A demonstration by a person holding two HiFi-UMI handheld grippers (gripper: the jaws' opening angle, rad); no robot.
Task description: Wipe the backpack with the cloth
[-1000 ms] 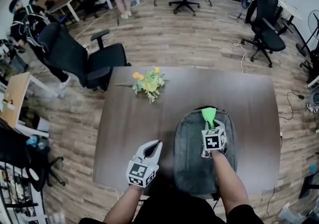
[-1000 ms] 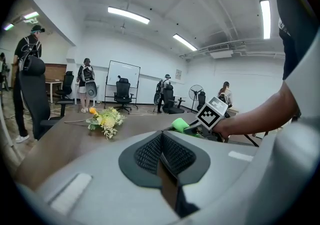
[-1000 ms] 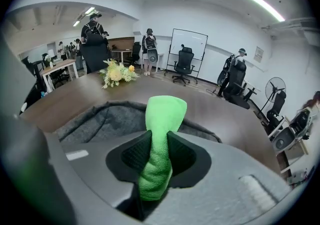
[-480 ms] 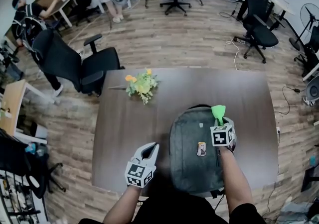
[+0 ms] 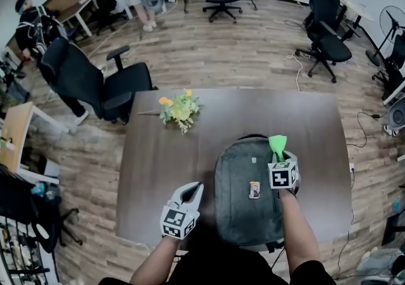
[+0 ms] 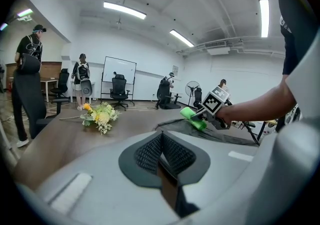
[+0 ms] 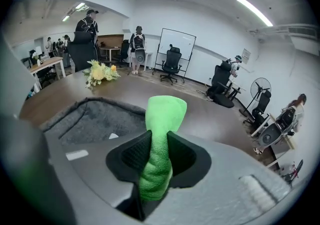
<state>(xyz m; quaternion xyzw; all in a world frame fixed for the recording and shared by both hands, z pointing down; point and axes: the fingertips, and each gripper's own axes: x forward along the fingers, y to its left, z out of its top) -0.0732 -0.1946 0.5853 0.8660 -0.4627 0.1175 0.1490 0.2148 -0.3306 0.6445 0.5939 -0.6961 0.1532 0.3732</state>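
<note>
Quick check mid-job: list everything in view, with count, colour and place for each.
table: one, dark brown, mid-room
backpack: one, grey, flat on table's near right
cloth: one, green, at backpack's far right edge
flowers: one bunch, yellow-orange, table's far left
office chairs: several, black, around table
people: several, room's edges
left claw: one, pale grey, shut, empty, left of backpack
right claw: one, pale grey, shut on cloth
</note>
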